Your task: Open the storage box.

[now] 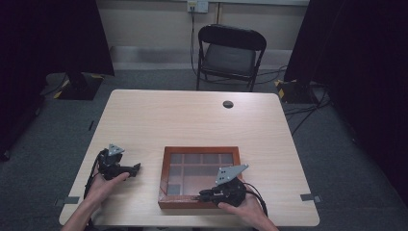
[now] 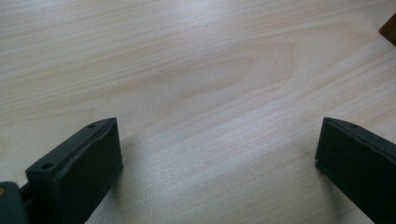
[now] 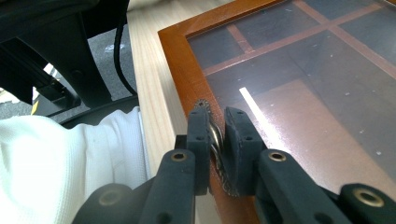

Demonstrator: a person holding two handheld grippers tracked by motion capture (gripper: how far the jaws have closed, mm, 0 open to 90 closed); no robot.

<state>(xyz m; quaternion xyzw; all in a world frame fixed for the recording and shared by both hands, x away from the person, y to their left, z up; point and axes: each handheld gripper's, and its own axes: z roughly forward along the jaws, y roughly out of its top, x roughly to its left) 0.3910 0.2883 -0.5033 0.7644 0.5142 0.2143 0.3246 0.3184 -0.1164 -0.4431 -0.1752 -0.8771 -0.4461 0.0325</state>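
Note:
A shallow wooden box with a glass lid over several compartments lies flat on the near half of the table. At the box's front edge, my right gripper is shut on a small round metal clasp. The right gripper view shows the jaws pinching this toothed metal clasp on the box's reddish frame. Left of the box, my left gripper rests low over the table, pointing toward the box. Its jaws stand wide open over bare wood, with a corner of the box far right.
A black folding chair stands beyond the far edge of the table. A dark cable hole sits near the far edge. A white sleeve lies beside the right gripper. Cables trail from both grippers off the near edge.

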